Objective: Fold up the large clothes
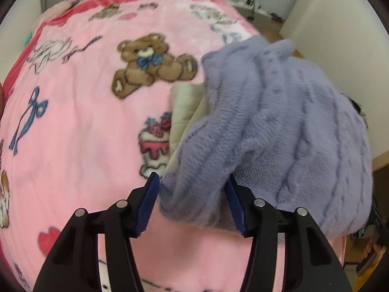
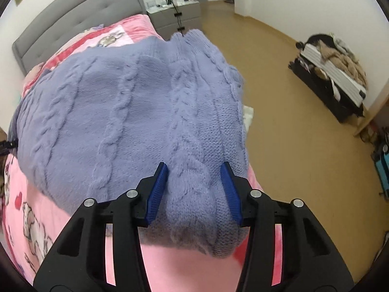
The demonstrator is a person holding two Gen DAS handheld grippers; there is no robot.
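A lilac cable-knit sweater (image 1: 279, 121) lies bunched on the right side of a pink teddy-bear blanket (image 1: 85, 133) that covers a bed. My left gripper (image 1: 193, 189) has a thick fold of the sweater's near edge filling the gap between its blue pads, which press on it. In the right wrist view the sweater (image 2: 121, 109) spreads across the bed's corner. My right gripper (image 2: 194, 182) is likewise shut on a bulging fold at the hem. A cream garment (image 1: 184, 104) peeks out from under the sweater.
A grey padded headboard (image 2: 73, 24) and a grey nightstand (image 2: 175, 14) stand at the far end. The bed's edge drops to a wooden floor (image 2: 291, 133) on the right. A dark suitcase piled with clothes (image 2: 333, 77) stands by the wall.
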